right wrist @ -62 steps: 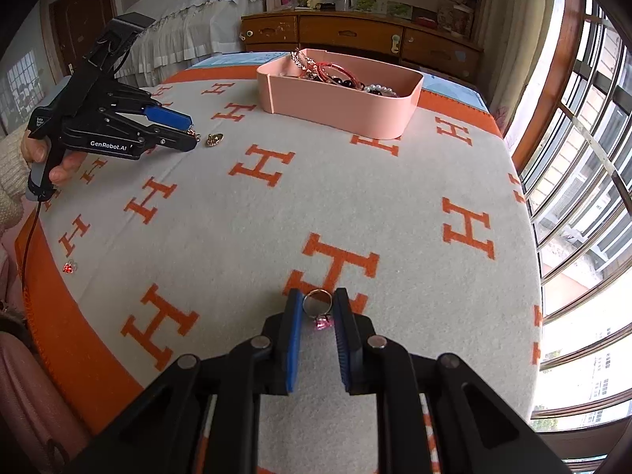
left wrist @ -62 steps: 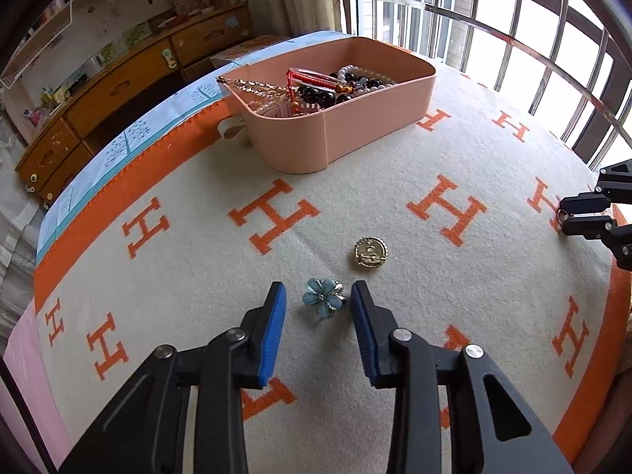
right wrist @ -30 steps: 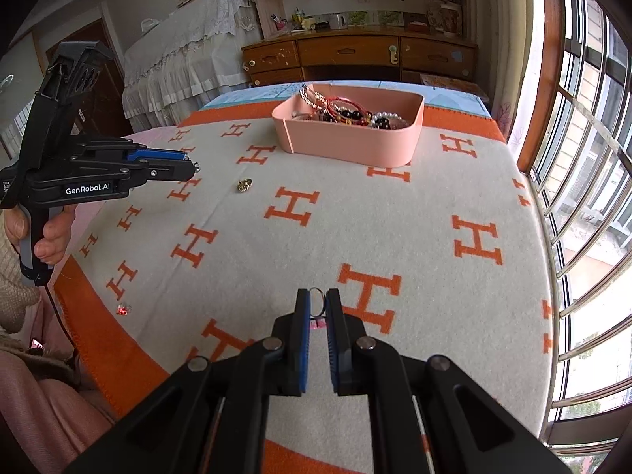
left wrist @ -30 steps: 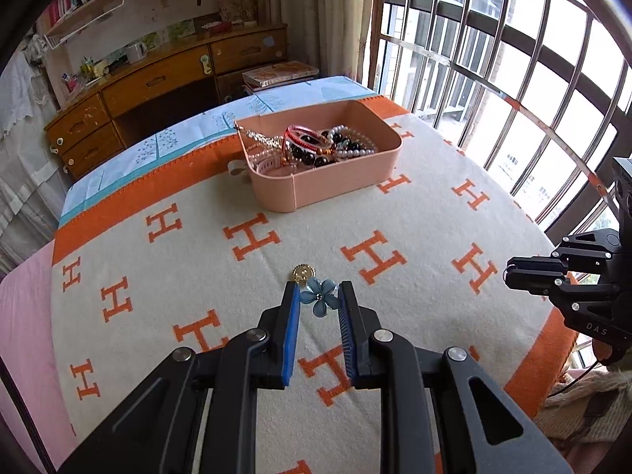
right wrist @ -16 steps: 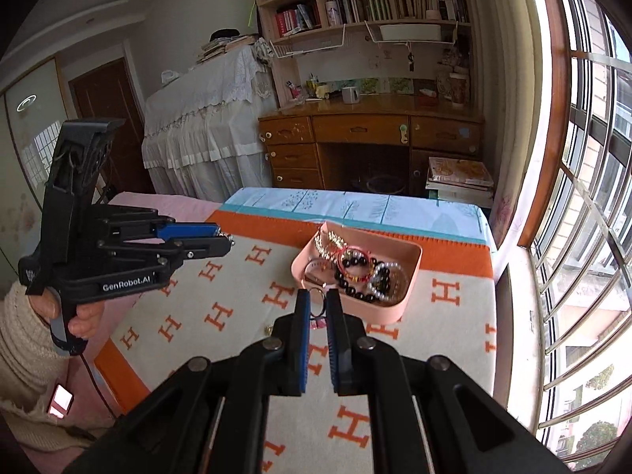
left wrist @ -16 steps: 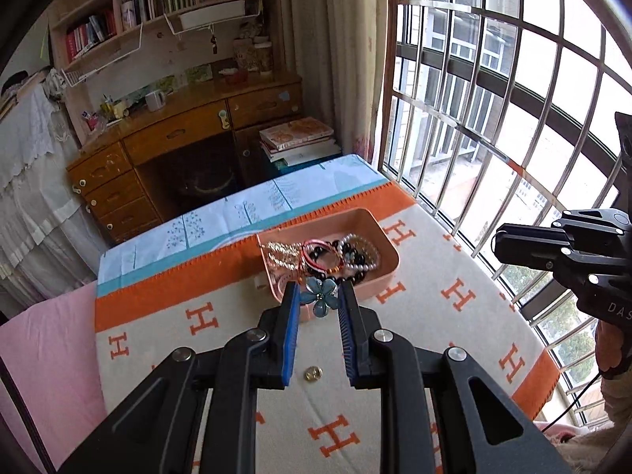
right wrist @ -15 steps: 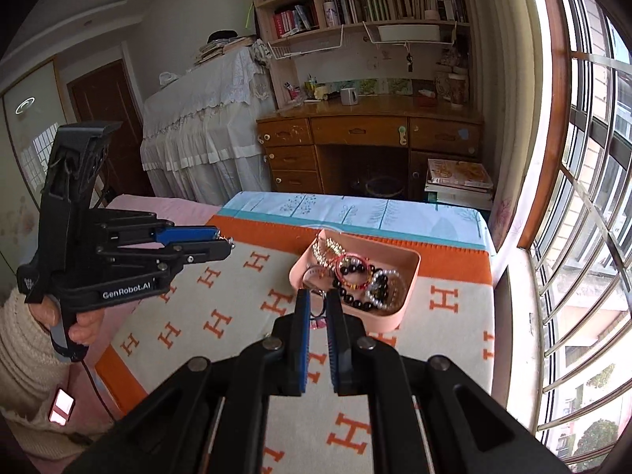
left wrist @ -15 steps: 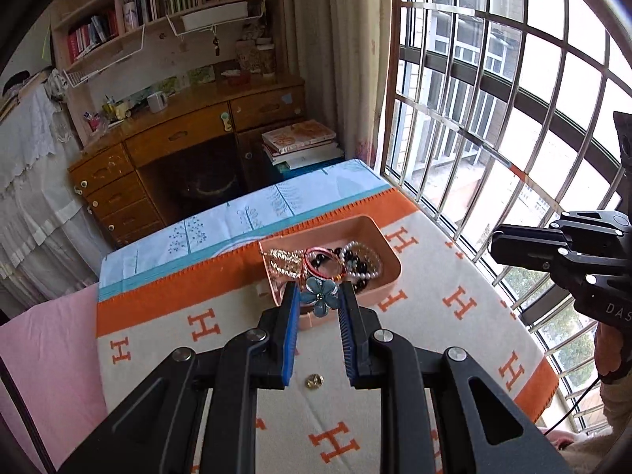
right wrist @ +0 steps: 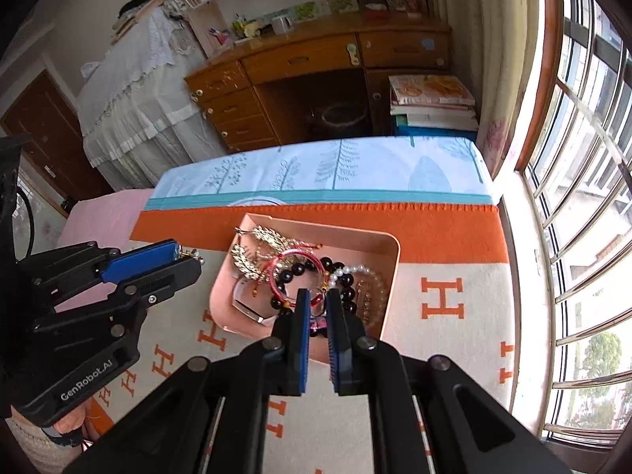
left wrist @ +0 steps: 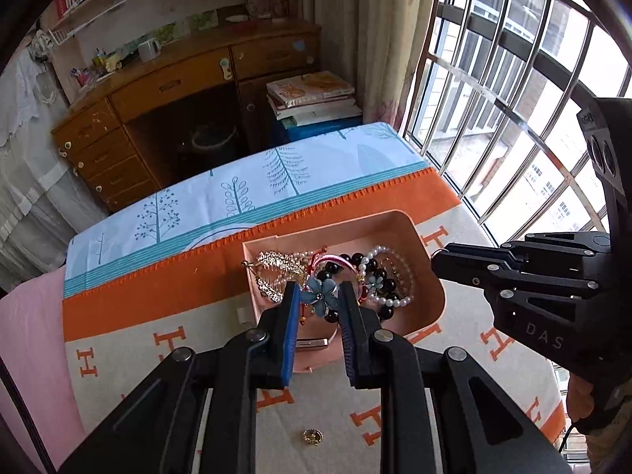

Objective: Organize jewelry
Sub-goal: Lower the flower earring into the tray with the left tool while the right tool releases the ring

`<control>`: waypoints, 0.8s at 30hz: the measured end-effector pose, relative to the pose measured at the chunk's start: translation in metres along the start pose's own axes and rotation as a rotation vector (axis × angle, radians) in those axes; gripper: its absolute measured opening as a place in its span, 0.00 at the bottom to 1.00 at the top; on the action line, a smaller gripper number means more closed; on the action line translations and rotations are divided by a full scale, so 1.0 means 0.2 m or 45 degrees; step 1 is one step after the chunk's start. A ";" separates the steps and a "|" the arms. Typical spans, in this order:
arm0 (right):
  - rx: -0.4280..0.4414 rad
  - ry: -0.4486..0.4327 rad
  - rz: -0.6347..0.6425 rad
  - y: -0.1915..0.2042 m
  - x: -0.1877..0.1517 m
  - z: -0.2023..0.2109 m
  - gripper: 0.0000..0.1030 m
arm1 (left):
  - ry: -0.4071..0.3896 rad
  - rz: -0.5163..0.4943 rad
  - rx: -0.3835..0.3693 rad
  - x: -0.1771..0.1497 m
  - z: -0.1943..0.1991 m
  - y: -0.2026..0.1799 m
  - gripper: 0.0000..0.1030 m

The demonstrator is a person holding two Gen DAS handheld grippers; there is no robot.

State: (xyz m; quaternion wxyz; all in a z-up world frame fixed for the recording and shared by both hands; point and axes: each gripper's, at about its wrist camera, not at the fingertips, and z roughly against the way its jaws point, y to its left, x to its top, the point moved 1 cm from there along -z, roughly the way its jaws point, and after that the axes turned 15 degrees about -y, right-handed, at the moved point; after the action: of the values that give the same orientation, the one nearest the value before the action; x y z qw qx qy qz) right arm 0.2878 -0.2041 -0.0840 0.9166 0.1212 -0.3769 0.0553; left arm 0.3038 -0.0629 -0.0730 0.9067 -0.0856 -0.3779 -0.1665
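Both grippers are rising off the blanket [left wrist: 221, 316] and travelling toward its far edge: the left gripper [left wrist: 318, 296] is now carrying the blue flower [left wrist: 318, 291] over the pink tray [left wrist: 424, 308], the right gripper [right wrist: 316, 308] bringing the ring [right wrist: 316, 299] there too.

Tray crowded, blanket around it open

Your tray [left wrist: 430, 272] is heaped with beads [left wrist: 379, 280] and chains along its far and middle parts; only the near right corner floor shows bare. Both grippers hang over it close together, left [left wrist: 318, 302] and right [right wrist: 316, 304], leaving you little room between them. The blanket [left wrist: 454, 375] beside the tray lies open, apart from a gold charm [left wrist: 312, 435].
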 end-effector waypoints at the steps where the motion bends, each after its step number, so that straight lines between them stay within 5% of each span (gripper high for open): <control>1: -0.012 0.020 -0.015 -0.02 -0.01 -0.04 0.08 | 0.023 0.003 -0.001 -0.02 -0.04 0.01 0.17; 5: -0.021 0.111 -0.075 -0.08 -0.05 -0.16 0.08 | 0.099 0.002 -0.013 -0.09 -0.18 0.03 0.25; 7: -0.028 0.124 -0.074 -0.09 -0.07 -0.18 0.09 | 0.097 0.007 -0.010 -0.11 -0.21 0.05 0.62; 9: -0.024 0.128 -0.072 -0.09 -0.08 -0.20 0.12 | 0.059 0.022 0.003 -0.12 -0.21 0.08 0.75; 14: -0.004 0.098 -0.072 -0.07 -0.07 -0.18 0.21 | 0.026 0.053 -0.003 -0.13 -0.18 0.12 0.75; 24: 0.062 0.054 -0.061 0.00 -0.08 -0.07 0.21 | -0.053 -0.015 0.036 -0.14 -0.02 0.09 0.76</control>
State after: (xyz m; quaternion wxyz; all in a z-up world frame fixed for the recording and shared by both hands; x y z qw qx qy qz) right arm 0.2874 -0.2009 -0.1049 0.9223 0.1512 -0.3529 0.0450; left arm 0.2944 -0.0415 -0.0968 0.8987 -0.0739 -0.3996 -0.1648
